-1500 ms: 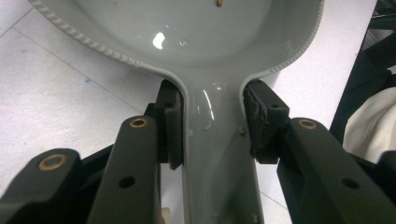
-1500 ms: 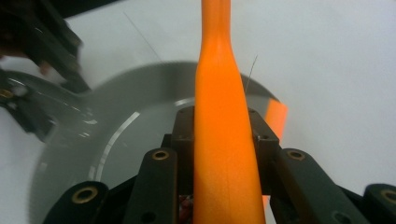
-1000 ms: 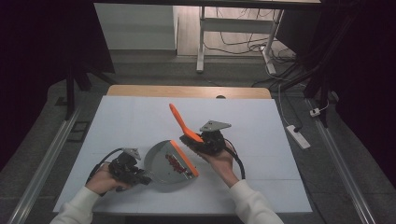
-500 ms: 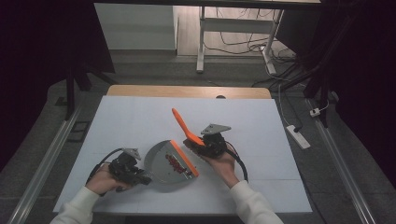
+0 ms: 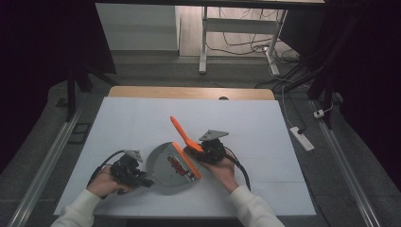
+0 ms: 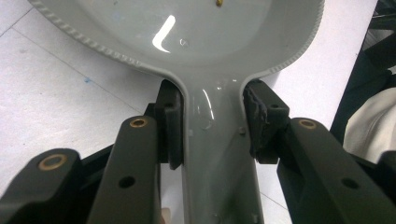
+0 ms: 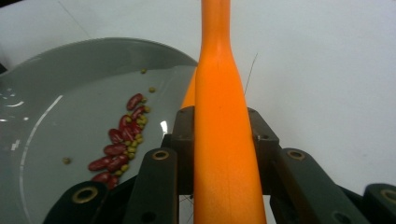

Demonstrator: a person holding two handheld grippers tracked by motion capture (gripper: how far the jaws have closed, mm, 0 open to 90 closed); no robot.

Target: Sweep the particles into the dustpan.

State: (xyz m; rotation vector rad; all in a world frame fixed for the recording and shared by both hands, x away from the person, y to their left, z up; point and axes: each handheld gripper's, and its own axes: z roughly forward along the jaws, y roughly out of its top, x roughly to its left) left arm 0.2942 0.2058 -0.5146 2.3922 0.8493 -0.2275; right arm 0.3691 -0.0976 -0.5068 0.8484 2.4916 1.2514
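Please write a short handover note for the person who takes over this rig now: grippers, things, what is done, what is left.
Left gripper: shut on the grey dustpan handle, pan resting on the white table.
Right gripper: shut on the orange brush handle, brush head at the pan's mouth.
Done: red beans and small yellow-green ones lie in a row inside the pan.
Left, likely: push the row deeper, check the table for strays, then empty the pan.
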